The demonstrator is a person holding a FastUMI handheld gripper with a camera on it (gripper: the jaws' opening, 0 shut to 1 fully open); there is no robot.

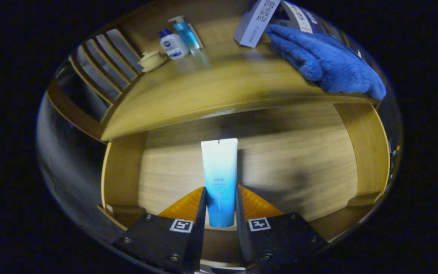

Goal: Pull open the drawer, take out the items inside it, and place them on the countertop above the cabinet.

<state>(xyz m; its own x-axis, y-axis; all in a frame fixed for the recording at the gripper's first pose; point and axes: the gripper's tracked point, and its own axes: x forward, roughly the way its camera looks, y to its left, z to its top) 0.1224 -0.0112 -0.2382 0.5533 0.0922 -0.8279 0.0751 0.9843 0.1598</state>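
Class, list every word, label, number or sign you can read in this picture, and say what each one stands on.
Tube, clamped between the gripper fingers: a line of small print, too blurred to read.
Grey box on the countertop: dark print, too blurred to read.
White bottle: a blue label, too small to read.
Each finger carries a square black-and-white marker, a pattern, not text.

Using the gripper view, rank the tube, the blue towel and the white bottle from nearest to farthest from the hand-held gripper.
1. Tube: between the fingers of the hand-held gripper, which press on both its sides, above the open drawer.
2. Blue towel: on the countertop, beyond, to the right.
3. White bottle: farther back, to the left.
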